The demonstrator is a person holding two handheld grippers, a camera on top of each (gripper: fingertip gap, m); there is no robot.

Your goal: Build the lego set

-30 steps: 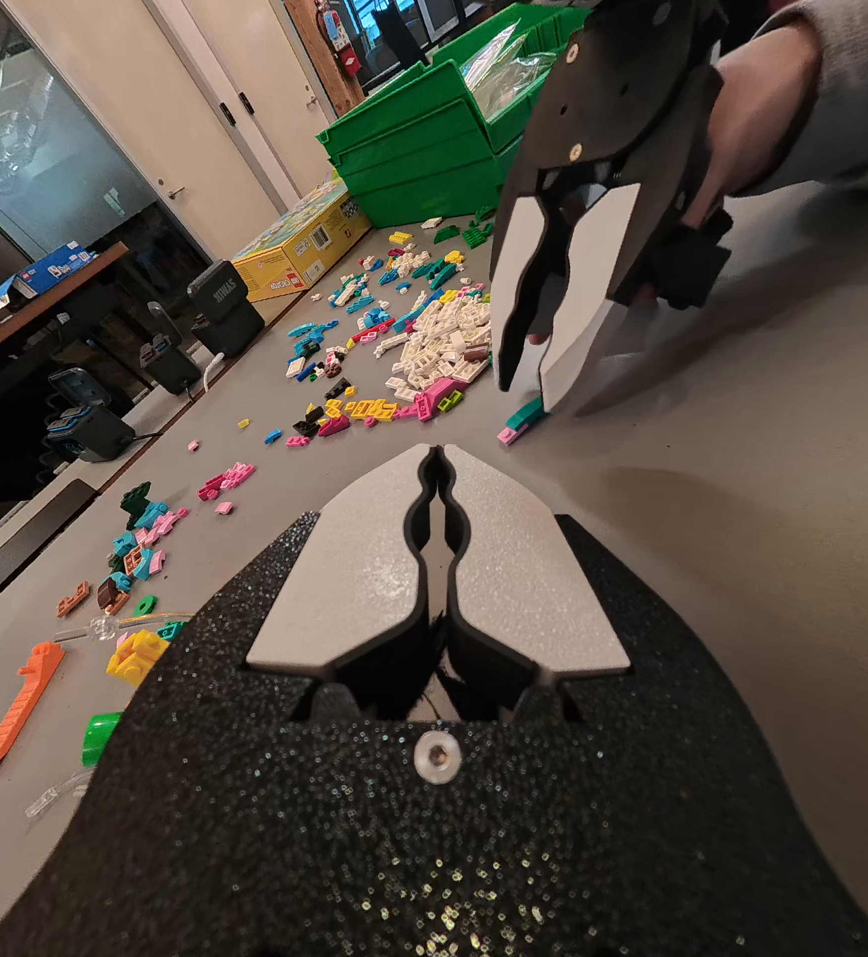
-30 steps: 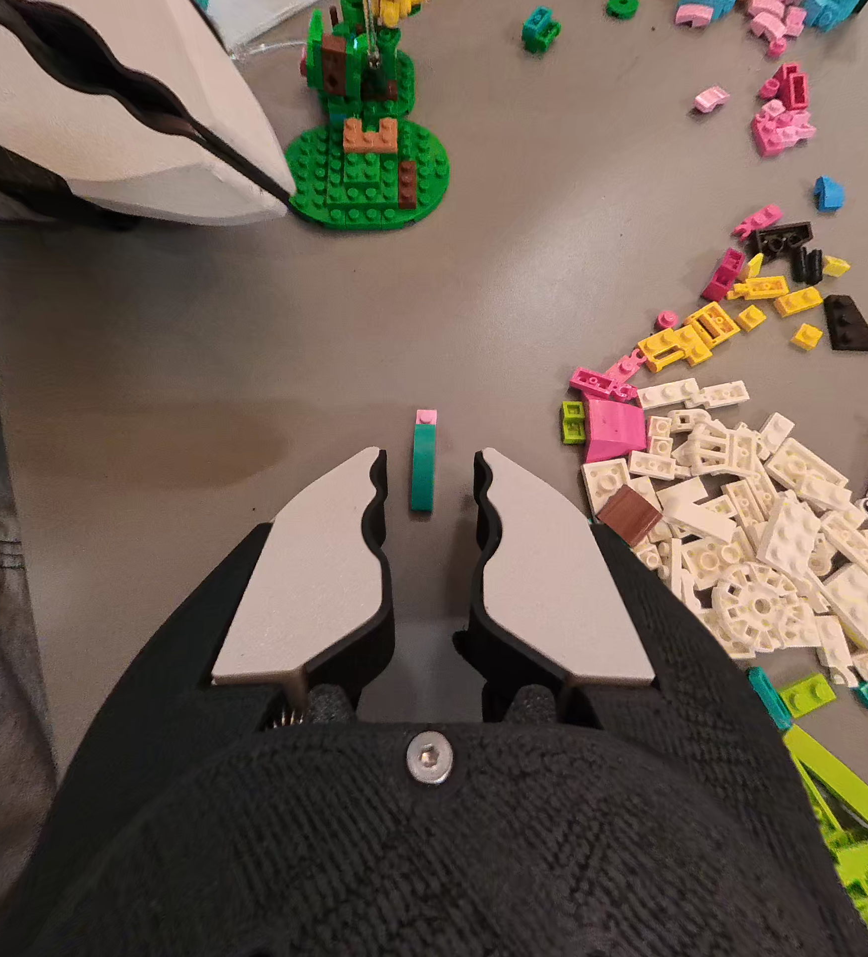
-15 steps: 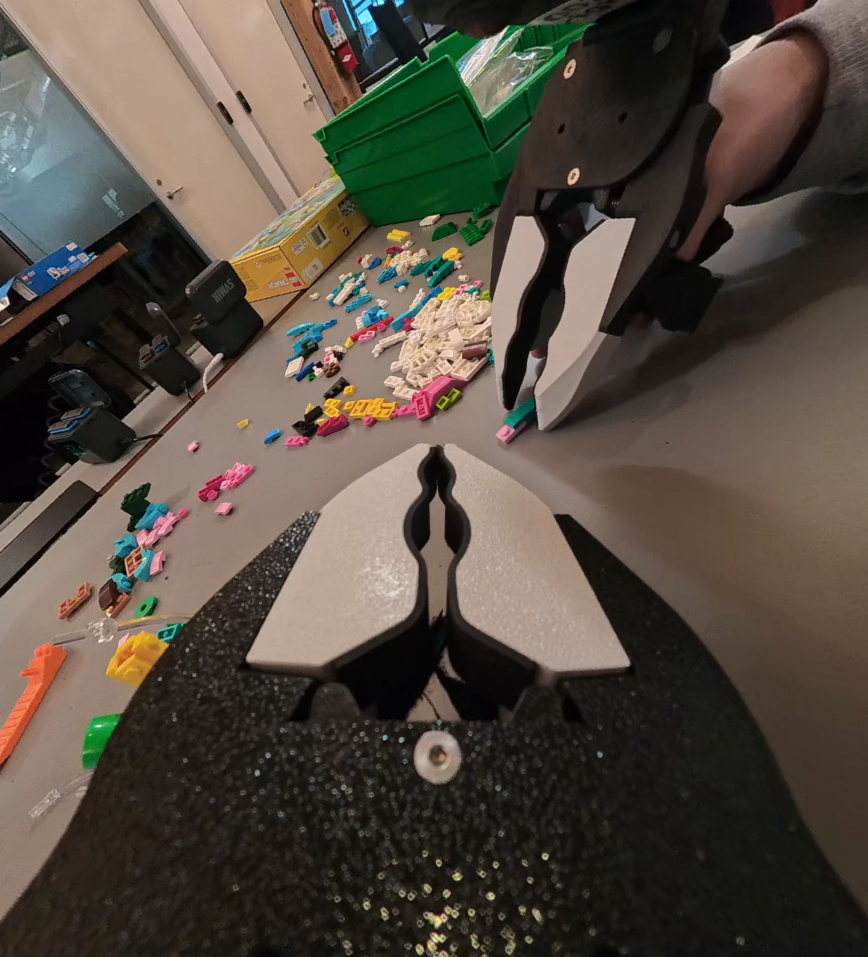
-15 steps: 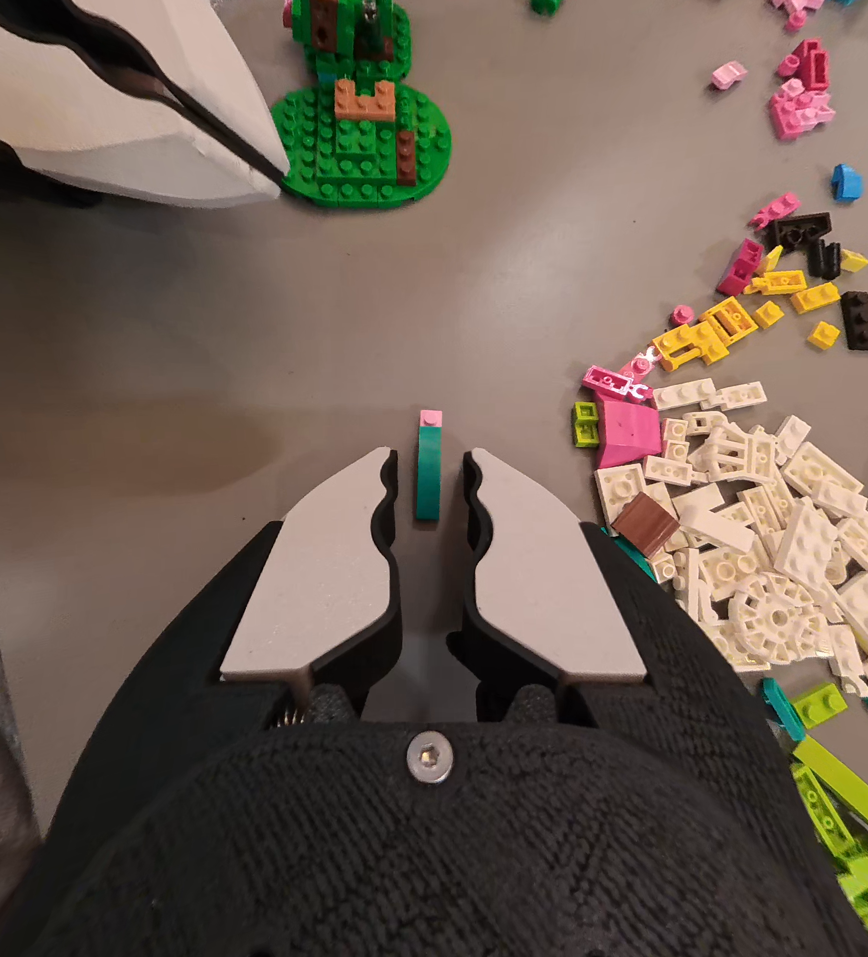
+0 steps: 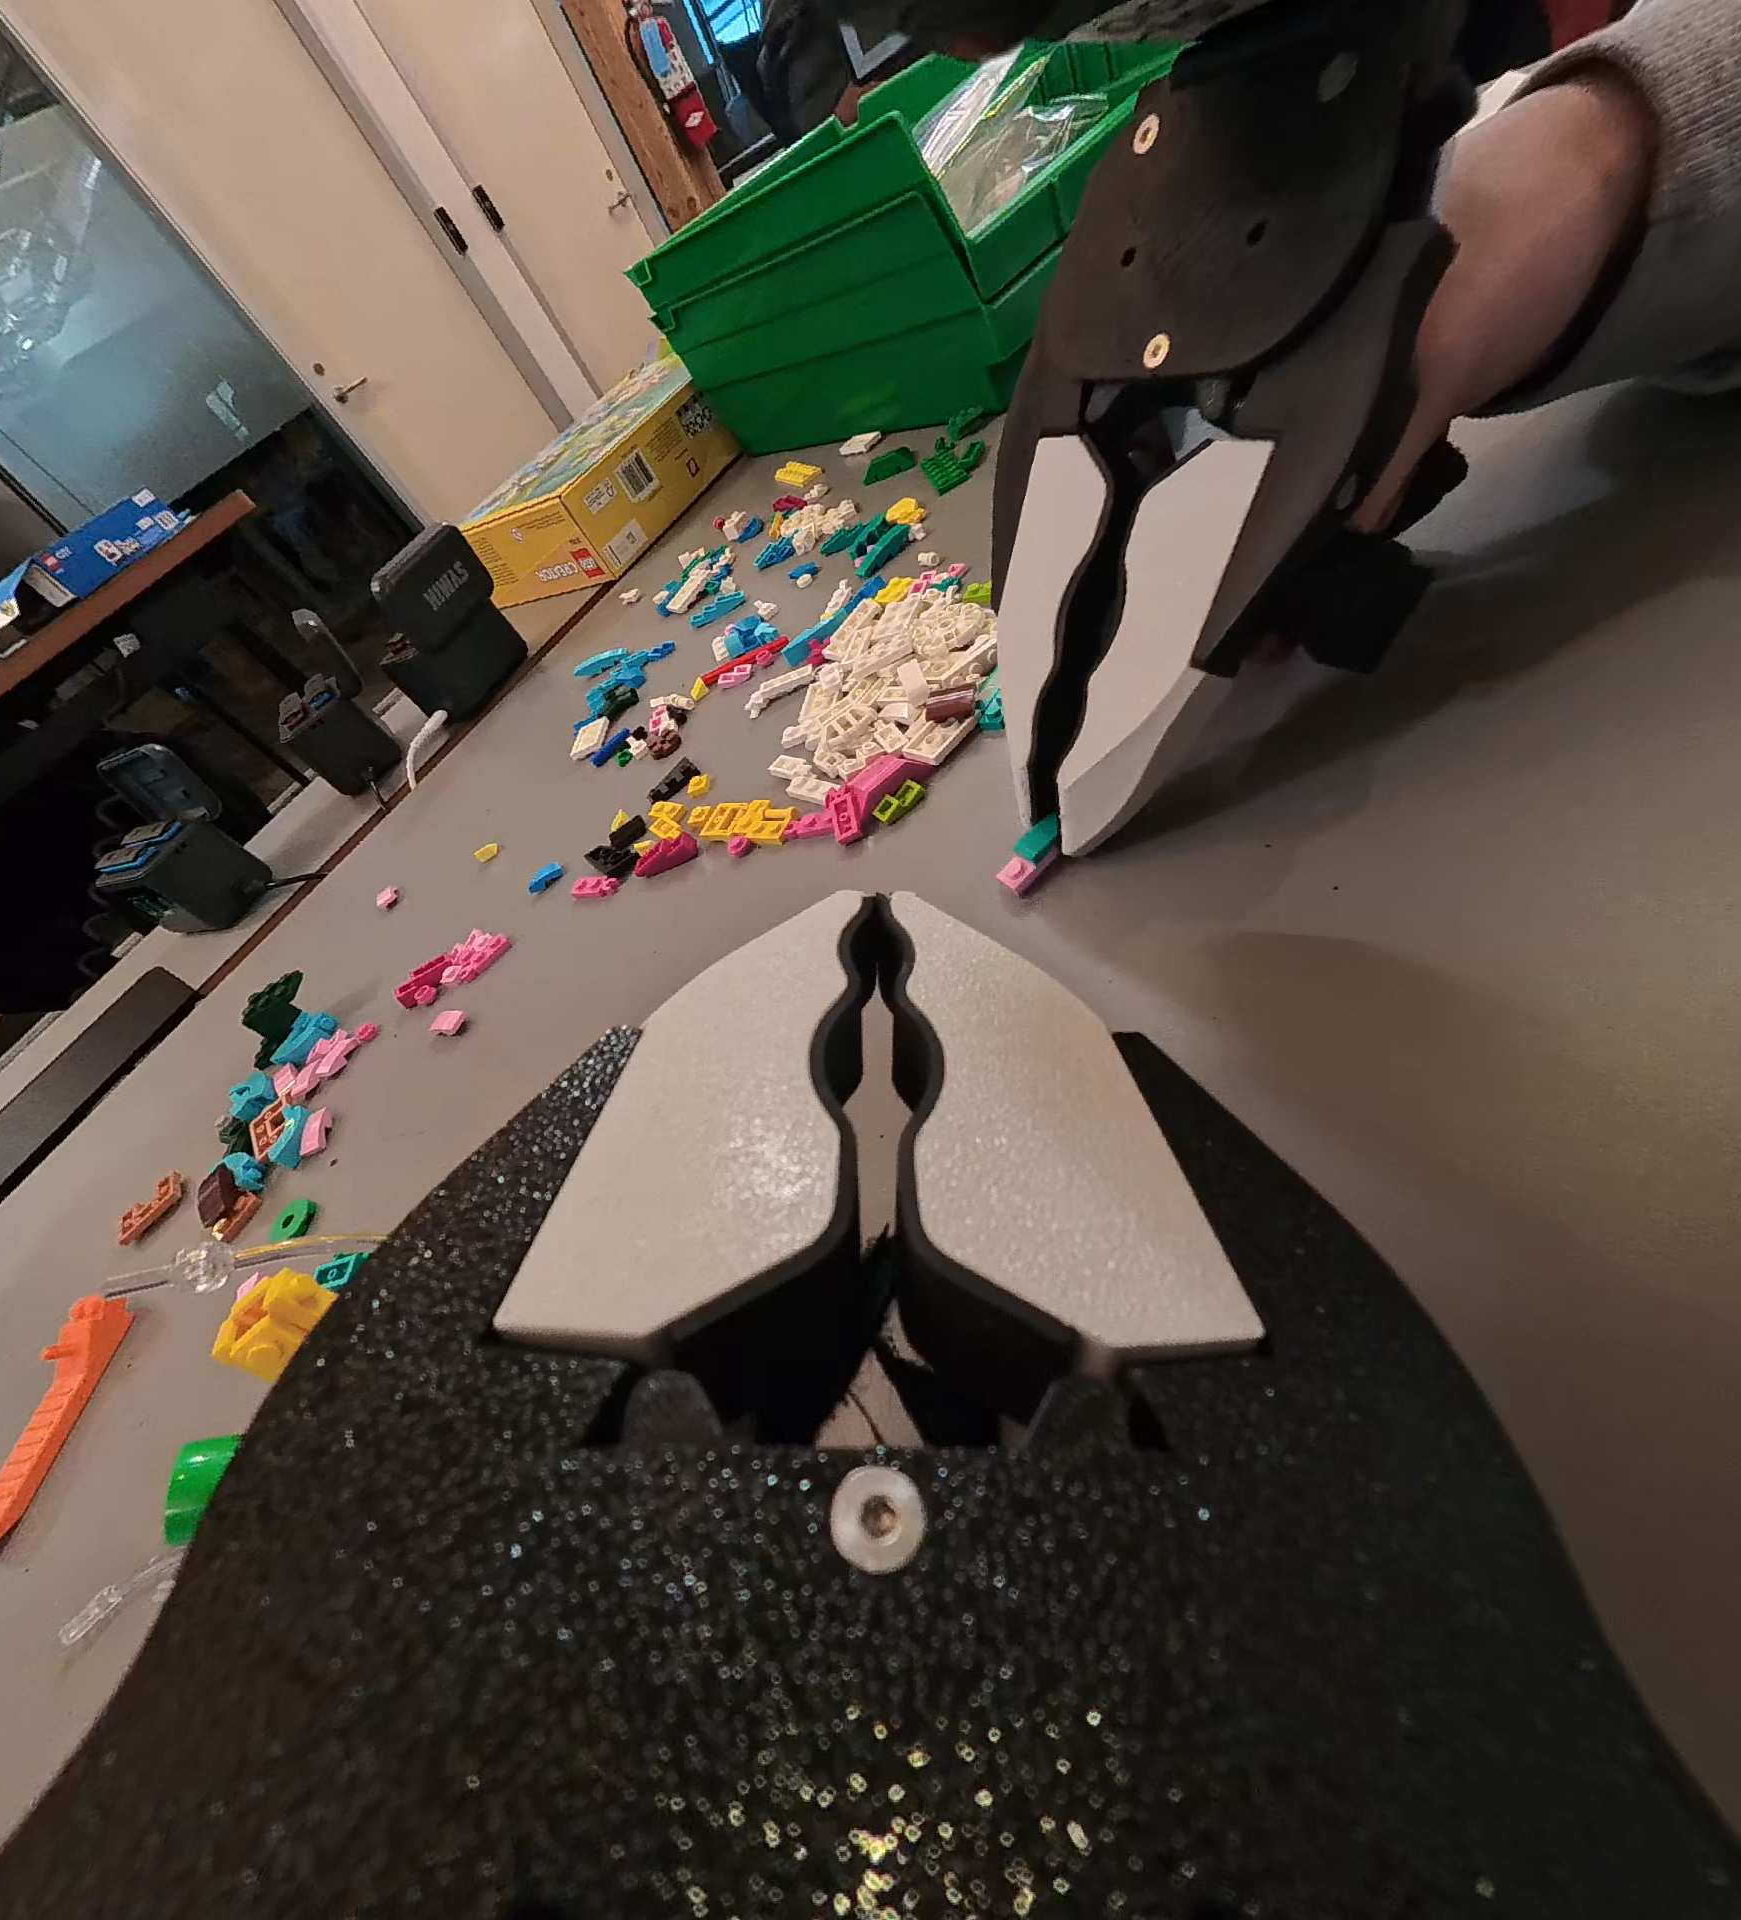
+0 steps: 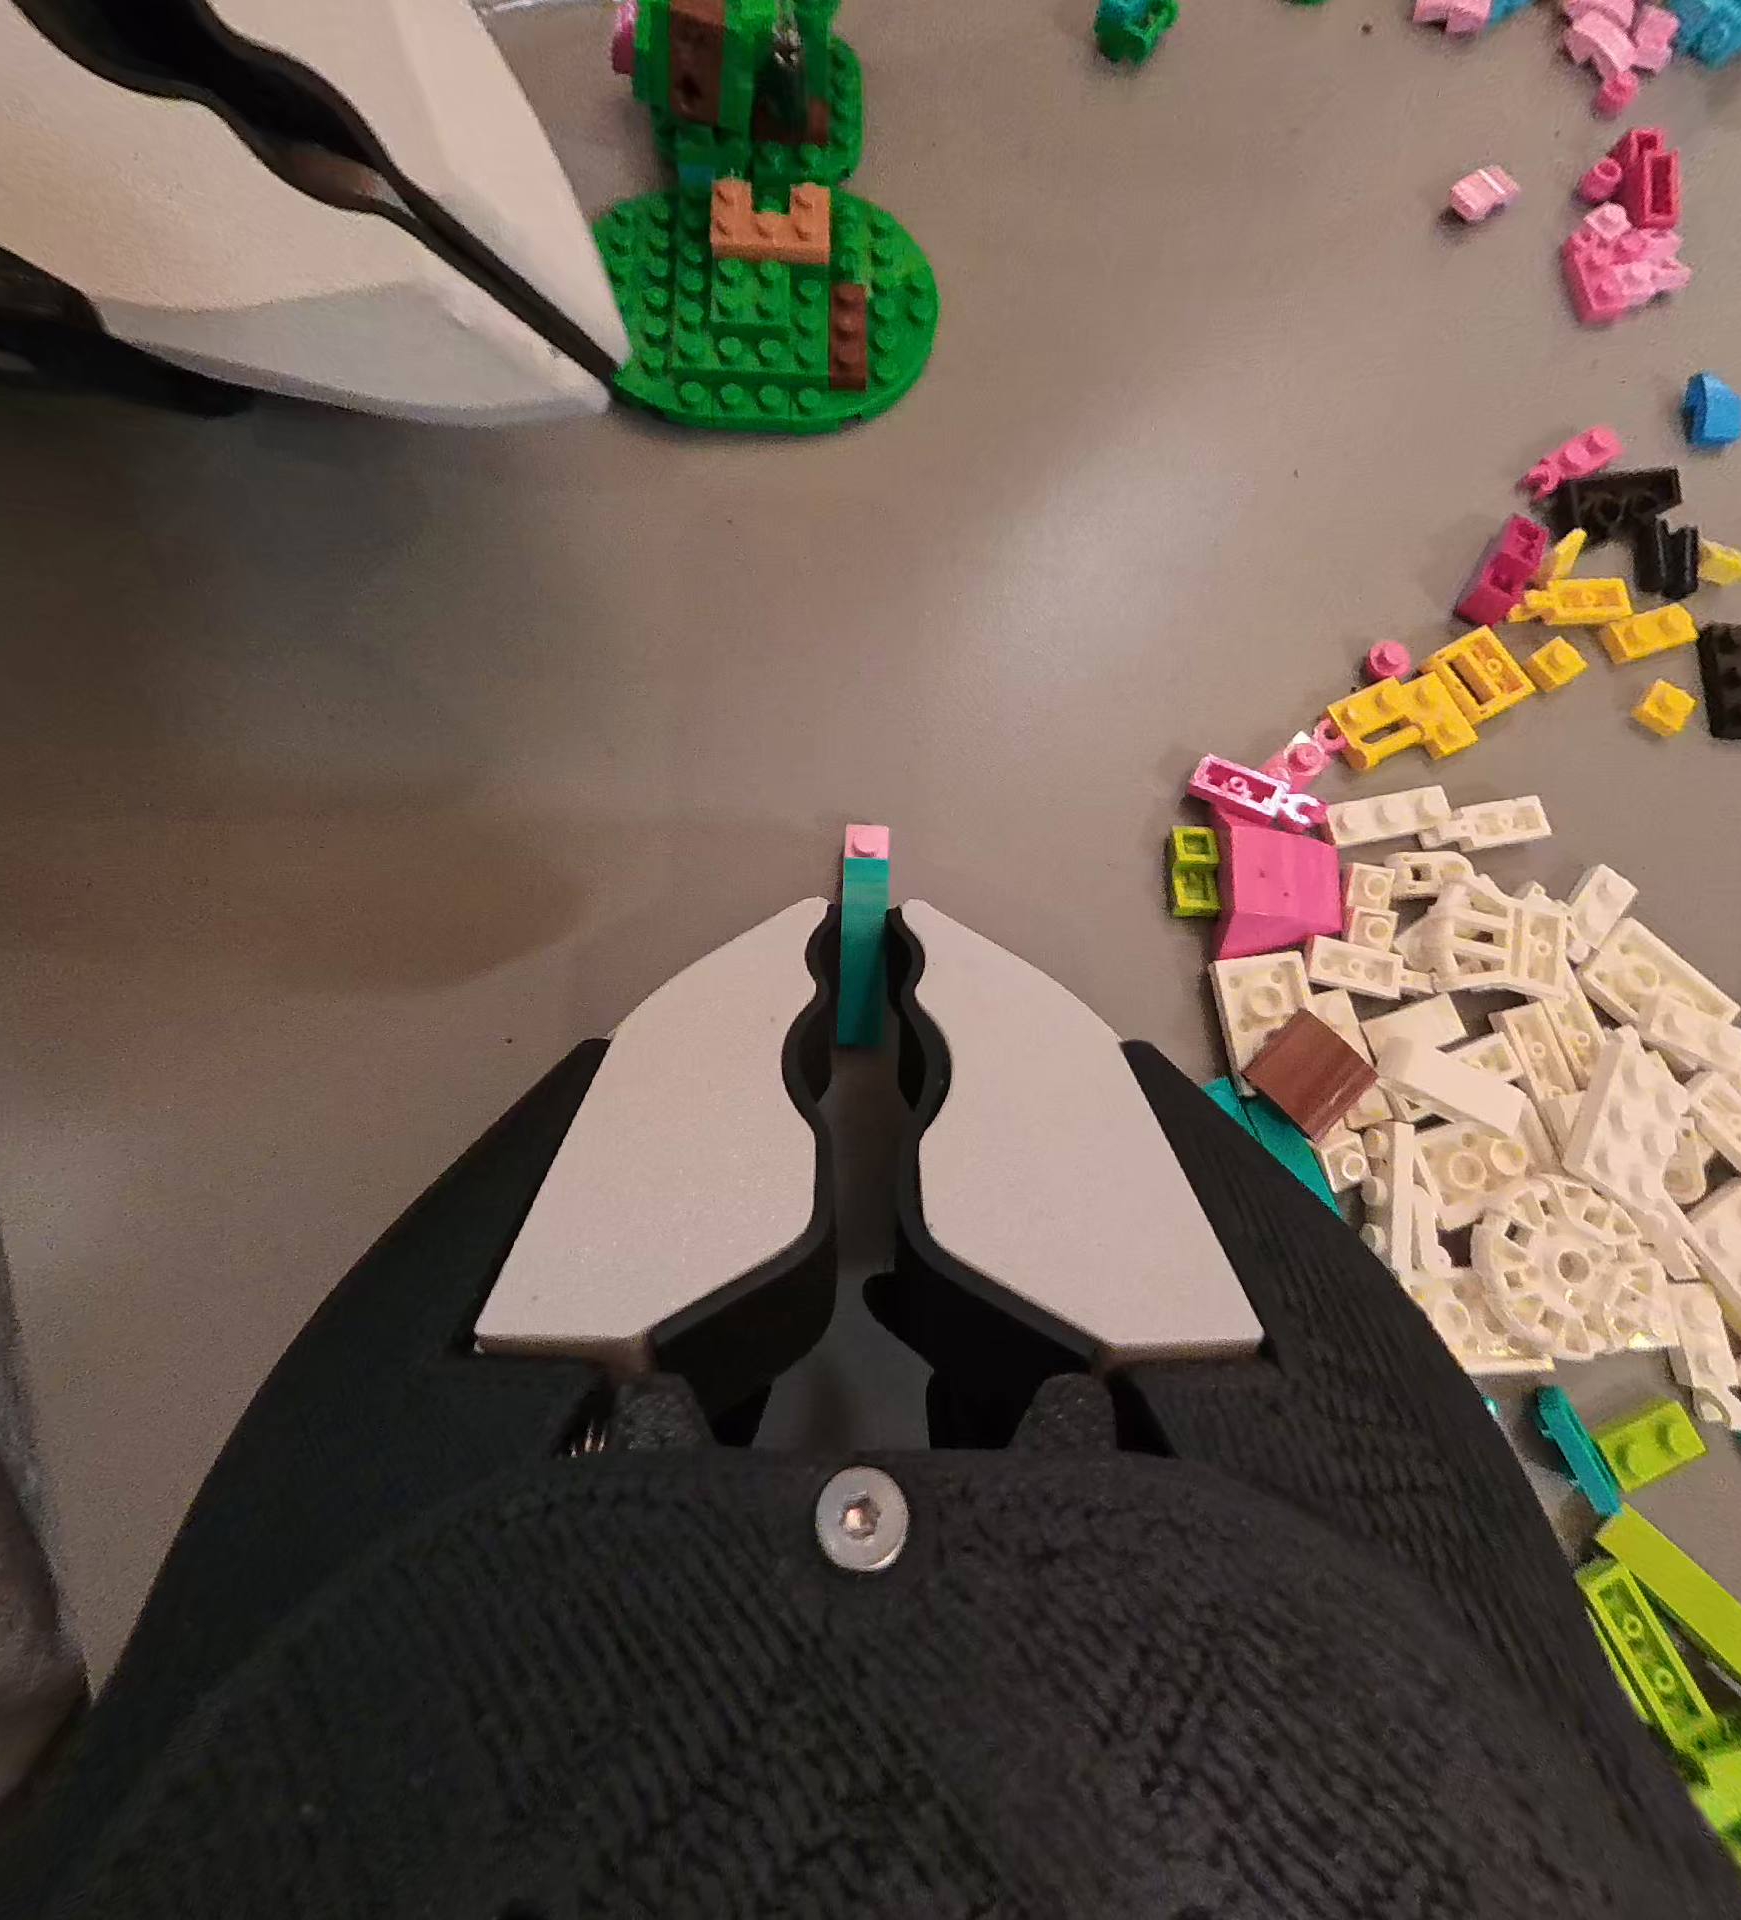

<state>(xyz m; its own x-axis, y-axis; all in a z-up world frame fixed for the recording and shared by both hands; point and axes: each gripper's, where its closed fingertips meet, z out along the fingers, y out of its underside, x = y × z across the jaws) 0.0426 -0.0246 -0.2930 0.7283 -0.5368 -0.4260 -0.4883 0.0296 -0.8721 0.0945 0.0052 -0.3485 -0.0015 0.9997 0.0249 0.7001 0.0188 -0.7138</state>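
right gripper (image 6: pixel 864 914): pinching teal-and-pink brick piece (image 6: pixel 862 935) on grey table (image 6: pixel 430 675)
left gripper (image 5: pixel 876 909): pressed together, bare, near green brick model (image 6: pixel 772 291)

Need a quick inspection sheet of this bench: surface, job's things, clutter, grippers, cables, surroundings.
Surface: grey table, faint brownish smudge.
Job's things: teal-and-pink brick piece on the table; green brick model beyond it.
Clutter: white brick pile, yellow bricks, pink bricks, orange brick separator.
Grippers: right gripper closed on the teal piece, pads against its sides; left gripper shut, nothing between its fingers.
Cables: white cable by black devices off the table edge.
Surroundings: green bins, yellow box, doors, glass wall.
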